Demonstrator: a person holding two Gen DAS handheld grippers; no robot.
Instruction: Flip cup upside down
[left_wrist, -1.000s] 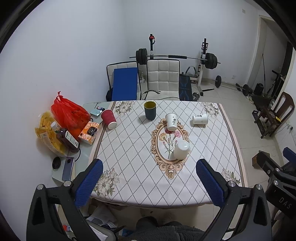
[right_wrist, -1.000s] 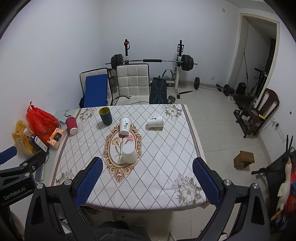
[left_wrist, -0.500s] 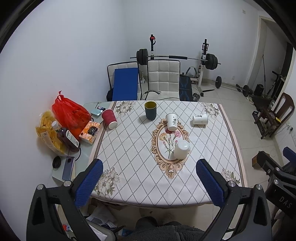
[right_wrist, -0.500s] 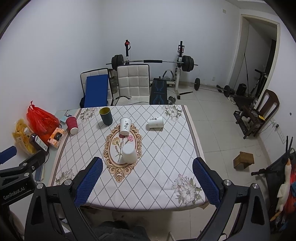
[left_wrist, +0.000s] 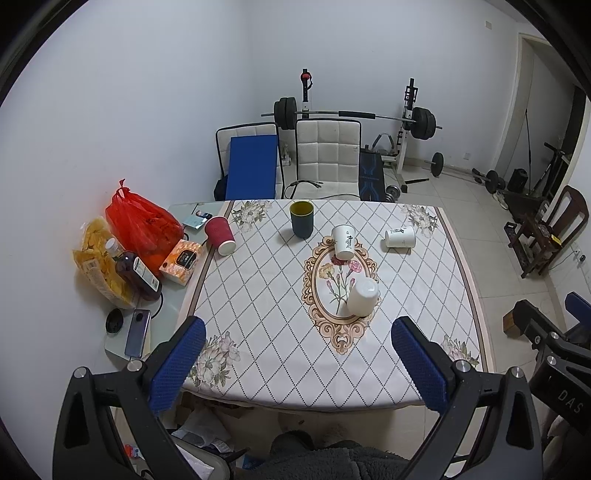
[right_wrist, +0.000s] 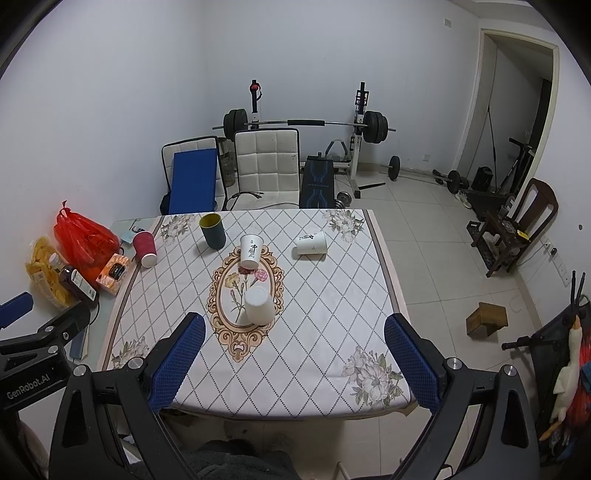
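worktop (left_wrist: 258, 295) under a diamond-pattern cloth with an oval flower medallion, seen from the near edge in both wrist views. items on the cloth: dark green cup (left_wrist: 301, 219), upright at the far side; white cup with black characters (left_wrist: 343, 242), upright on the medallion's far end; white cup on its side (left_wrist: 399, 237) to the right, black writing too small to read; plain white cup (left_wrist: 362, 297), mouth down on the medallion's near right; red paper cup (left_wrist: 220, 235), tilted at the cloth's left edge. left of the cloth: red plastic bag (left_wrist: 142, 223), orange box (left_wrist: 182, 262), labelled bottle (left_wrist: 135, 273), text unreadable. left wrist view only: a phone (left_wrist: 137, 333) and a round black object on the bare corner; lettering "das" on the other device at its right edge. right wrist view only: "genrobot.ai" on the other device at lower left, a wooden block (right_wrist: 486, 319) on the floor. left claw (left_wrist: 297, 362): blue pads spread wide, released, gripping nothing, held short of the worktop's near edge. right claw (right_wrist: 294, 360): likewise spread wide, released, touching nothing.
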